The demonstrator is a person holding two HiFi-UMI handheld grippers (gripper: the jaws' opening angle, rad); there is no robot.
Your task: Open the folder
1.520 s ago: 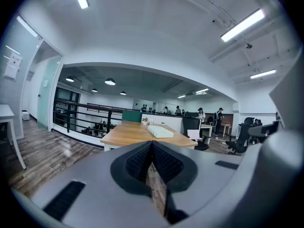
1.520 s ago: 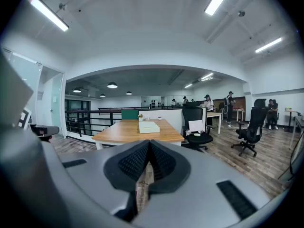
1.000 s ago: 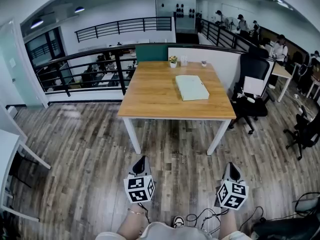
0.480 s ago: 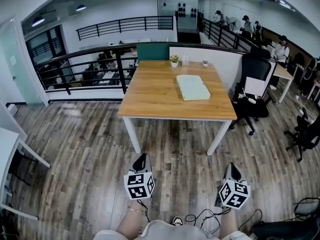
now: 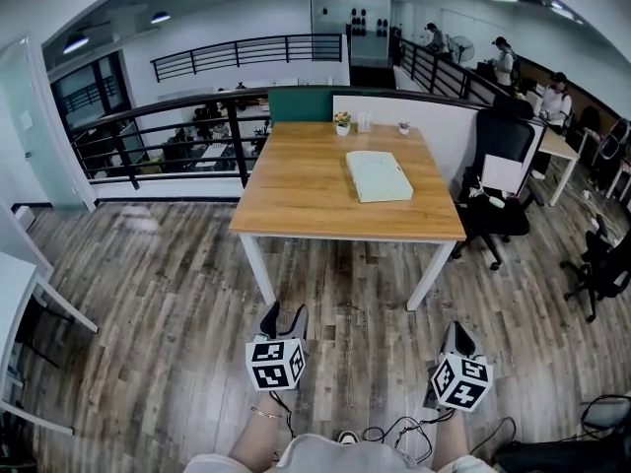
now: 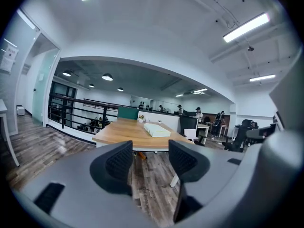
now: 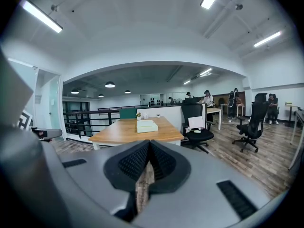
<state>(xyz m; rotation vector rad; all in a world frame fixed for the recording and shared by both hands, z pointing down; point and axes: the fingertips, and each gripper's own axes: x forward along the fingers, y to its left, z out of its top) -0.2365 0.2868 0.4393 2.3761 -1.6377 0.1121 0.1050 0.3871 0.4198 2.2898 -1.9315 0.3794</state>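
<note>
A pale green folder lies closed and flat on the wooden table, on its right half. It also shows far ahead in the left gripper view and the right gripper view. Both grippers hang low over the wood floor, well short of the table's near edge. My left gripper is open; its jaws have just been opening, and nothing is between them. My right gripper is shut with nothing in it, its pads meeting.
A small flower pot stands at the table's far edge. A black office chair sits right of the table. A black railing runs behind it. A white desk is at left. Cables lie on the floor by the person's feet.
The left gripper's jaws, shut in the earlier frames, now stand apart. Both grippers stay at about the same spot. People at the back right have walked on.
</note>
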